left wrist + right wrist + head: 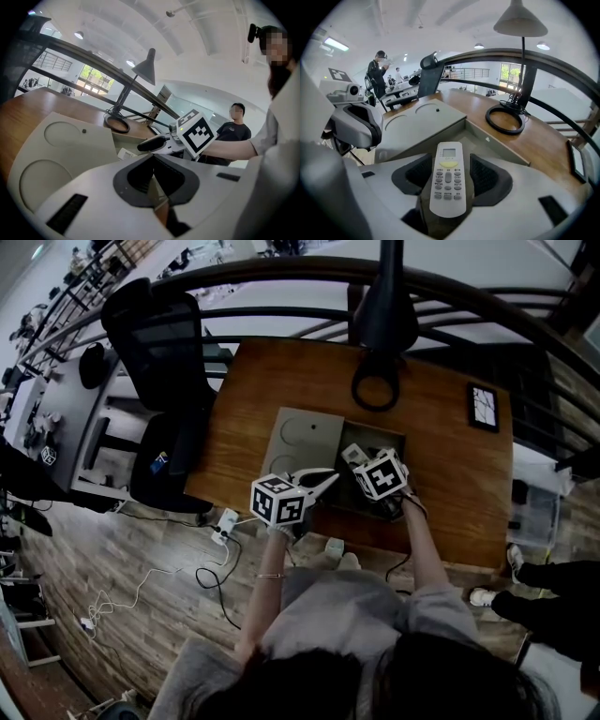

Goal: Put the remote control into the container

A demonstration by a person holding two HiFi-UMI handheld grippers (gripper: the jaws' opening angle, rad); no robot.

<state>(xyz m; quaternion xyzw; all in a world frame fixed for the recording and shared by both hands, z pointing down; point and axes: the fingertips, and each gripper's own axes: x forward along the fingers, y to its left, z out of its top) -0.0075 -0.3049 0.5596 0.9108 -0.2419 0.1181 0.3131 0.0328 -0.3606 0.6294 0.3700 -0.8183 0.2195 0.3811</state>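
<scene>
One wooden desk (450, 427) w/ container (380, 434), lamp (378, 329); plank floor (112, 559), curved railing (281, 273).

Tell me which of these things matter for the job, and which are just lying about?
Part of the job:
remote control, held in the right gripper; grey container under it.

Just lying about:
desk lamp; framed picture; office chair; power strip on the floor; flat grey lid; left gripper, shut and empty.

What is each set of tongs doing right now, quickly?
Left tongs: closed, empty.
Right tongs: closed on the remote control.
</scene>
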